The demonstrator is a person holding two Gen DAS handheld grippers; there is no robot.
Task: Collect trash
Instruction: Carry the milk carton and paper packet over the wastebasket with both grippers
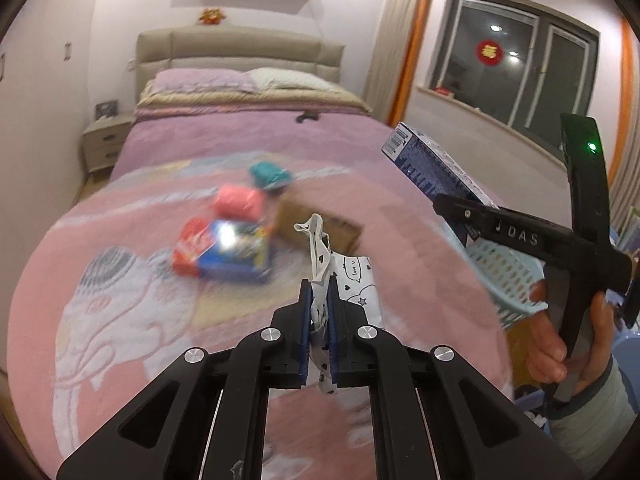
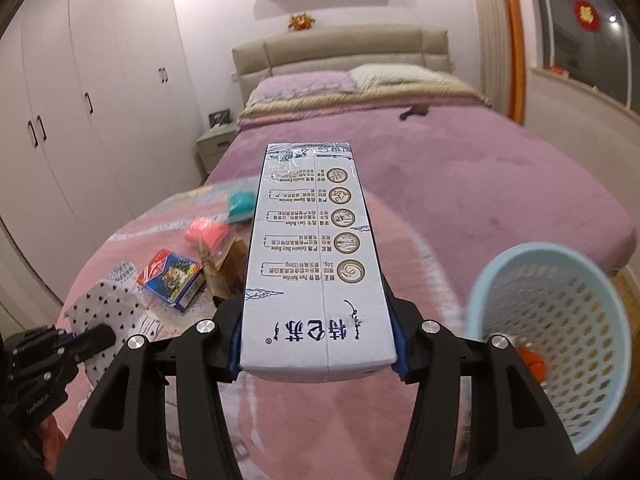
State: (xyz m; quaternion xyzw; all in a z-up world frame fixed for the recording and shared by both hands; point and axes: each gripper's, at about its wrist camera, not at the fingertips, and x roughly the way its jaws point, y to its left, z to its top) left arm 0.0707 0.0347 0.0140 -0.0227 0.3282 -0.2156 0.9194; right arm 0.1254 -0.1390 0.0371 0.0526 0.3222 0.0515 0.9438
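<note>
While both pairs of tongs are loaded, each carries a very different sort of rubbish. The left tongs [image 1: 319, 312] are squeezed fully together on a crumpled white wrapper [image 1: 344, 280] printed with small hearts and doodles; it sticks up between the blue pads and hangs clear above the pink blanket [image 1: 120, 280]. It looks like thin paper or film: nearly weightless, limp, likely to slip or tear if pinched only by an edge, so a bite deep into the bunched part, as here, seems the safe hold.

The right tongs [image 2: 318, 344] stand partly apart, clamped across the near end of a long white and blue milk carton [image 2: 312, 248], which points away over the bed [image 2: 480, 168]. Cardboard of this kind is stiff along its length but probably empty and light, and its walls may buckle under a hard squeeze; held at one end, it could droop or swing. A hold nearer its middle would steady it better.

Just to the right of the carton stands a pale blue perforated basket [image 2: 560, 340], with something orange already at its bottom. Further left on the blanket lie more pieces: a red and blue box [image 2: 170, 278], torn brown cardboard [image 2: 222, 268], a pink packet [image 2: 206, 232] and a teal packet [image 2: 240, 204].
</note>
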